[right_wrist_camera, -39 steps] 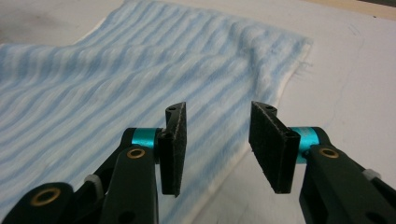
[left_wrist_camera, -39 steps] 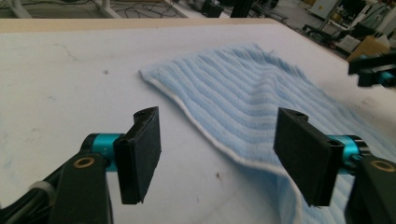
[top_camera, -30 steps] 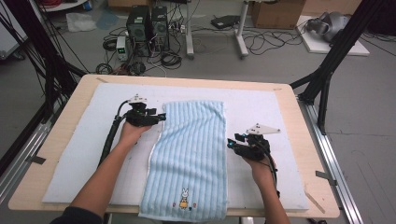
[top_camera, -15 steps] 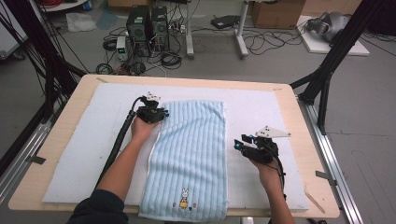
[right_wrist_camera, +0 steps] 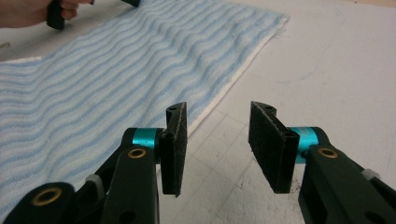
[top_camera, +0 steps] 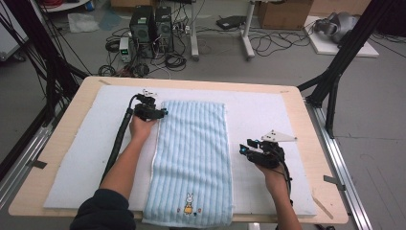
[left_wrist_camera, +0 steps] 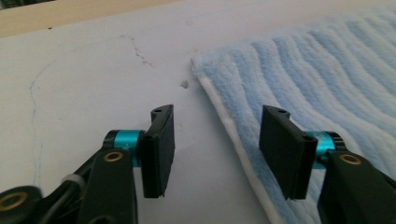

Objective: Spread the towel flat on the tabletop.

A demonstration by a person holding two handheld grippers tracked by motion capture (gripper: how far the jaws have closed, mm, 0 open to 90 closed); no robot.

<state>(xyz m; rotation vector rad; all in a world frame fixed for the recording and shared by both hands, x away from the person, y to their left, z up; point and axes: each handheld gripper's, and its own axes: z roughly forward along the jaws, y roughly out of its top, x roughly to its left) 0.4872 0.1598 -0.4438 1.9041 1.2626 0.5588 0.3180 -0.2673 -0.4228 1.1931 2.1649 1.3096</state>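
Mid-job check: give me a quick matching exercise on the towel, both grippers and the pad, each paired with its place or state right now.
Things:
1. towel
2. left gripper
3. right gripper
4. white pad

States:
A. open over bare pad, beside the towel's right edge
B. covers the wooden tabletop
C. lies flat, striped light blue
D. jaws just opened, straddling the towel's edge near its far left corner

Pairs: 1-C, 2-D, 3-A, 4-B
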